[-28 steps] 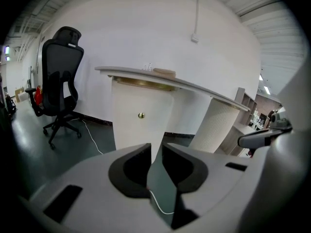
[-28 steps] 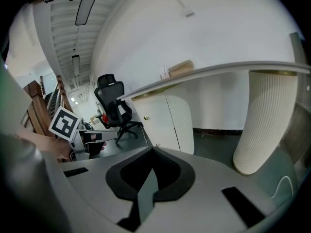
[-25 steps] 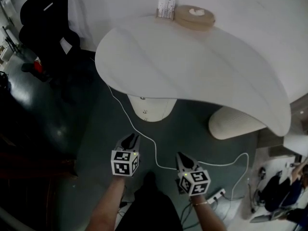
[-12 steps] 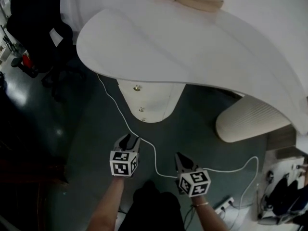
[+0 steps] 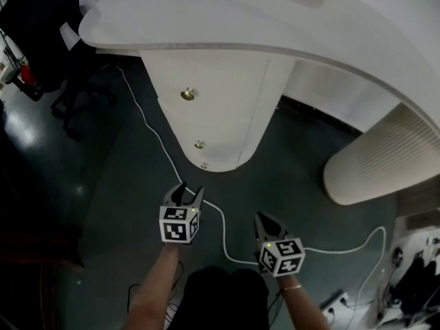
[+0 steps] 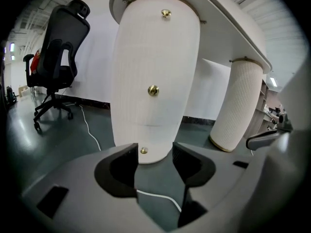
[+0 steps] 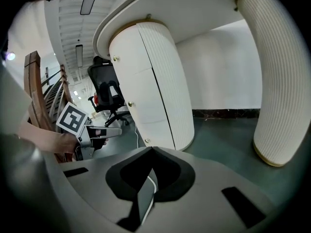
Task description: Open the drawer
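A white rounded drawer pedestal (image 5: 213,108) stands under the white desk (image 5: 275,19). Three brass knobs sit down its front: top (image 5: 187,94), middle (image 5: 199,144), lowest (image 5: 204,165). My left gripper (image 5: 187,192) hangs low over the floor, a short way before the pedestal's foot. Its jaws have just been opening and stand open with nothing between them. In the left gripper view (image 6: 154,154) the lowest knob (image 6: 143,150) shows beyond the gap, apart from the jaws. My right gripper (image 5: 264,220) is beside it to the right, shut and empty (image 7: 151,152).
A ribbed white column (image 5: 371,163) holds up the desk at the right. A white cable (image 5: 155,133) runs across the dark floor past the pedestal and under both grippers. A black office chair (image 6: 58,47) stands at the left. A power strip (image 5: 335,300) lies at the lower right.
Both grippers and the view have sunk toward the floor, so the pedestal looms larger and closer. The left gripper's jaws have spread wider. The right gripper's jaws stay together.
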Tool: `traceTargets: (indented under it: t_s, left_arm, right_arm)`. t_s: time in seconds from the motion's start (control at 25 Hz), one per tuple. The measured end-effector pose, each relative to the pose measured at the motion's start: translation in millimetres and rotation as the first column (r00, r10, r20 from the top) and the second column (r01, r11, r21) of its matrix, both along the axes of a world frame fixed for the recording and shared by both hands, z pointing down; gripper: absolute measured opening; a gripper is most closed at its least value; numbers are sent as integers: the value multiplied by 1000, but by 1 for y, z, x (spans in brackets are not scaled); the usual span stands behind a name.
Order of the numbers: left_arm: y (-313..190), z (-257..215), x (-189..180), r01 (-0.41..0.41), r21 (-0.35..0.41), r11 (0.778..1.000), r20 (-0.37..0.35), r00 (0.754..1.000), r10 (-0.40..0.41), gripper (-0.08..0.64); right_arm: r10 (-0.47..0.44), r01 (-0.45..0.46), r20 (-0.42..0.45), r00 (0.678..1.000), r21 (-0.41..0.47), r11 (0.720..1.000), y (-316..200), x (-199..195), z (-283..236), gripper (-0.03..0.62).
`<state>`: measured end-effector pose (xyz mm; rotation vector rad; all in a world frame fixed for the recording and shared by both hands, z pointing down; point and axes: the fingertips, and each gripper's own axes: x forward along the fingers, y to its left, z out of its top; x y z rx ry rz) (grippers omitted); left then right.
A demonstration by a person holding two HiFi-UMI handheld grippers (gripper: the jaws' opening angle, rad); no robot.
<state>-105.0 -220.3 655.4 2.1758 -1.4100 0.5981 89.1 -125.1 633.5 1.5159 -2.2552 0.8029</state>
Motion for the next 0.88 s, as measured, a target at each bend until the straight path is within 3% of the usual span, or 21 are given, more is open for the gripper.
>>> traceTargets:
  t_s: [0.36,0.88]
  left_arm:
    - [-25,62,4,14,13,1000,8,1000,-14,216]
    - [-78,96,20,-2,15,1000,40,999,2,215]
  right_arm:
    - [-1,1,5,1000,34,999,-30,-3,59,5]
    - [31,-31,29,999,21,999,-48,-5,101,5]
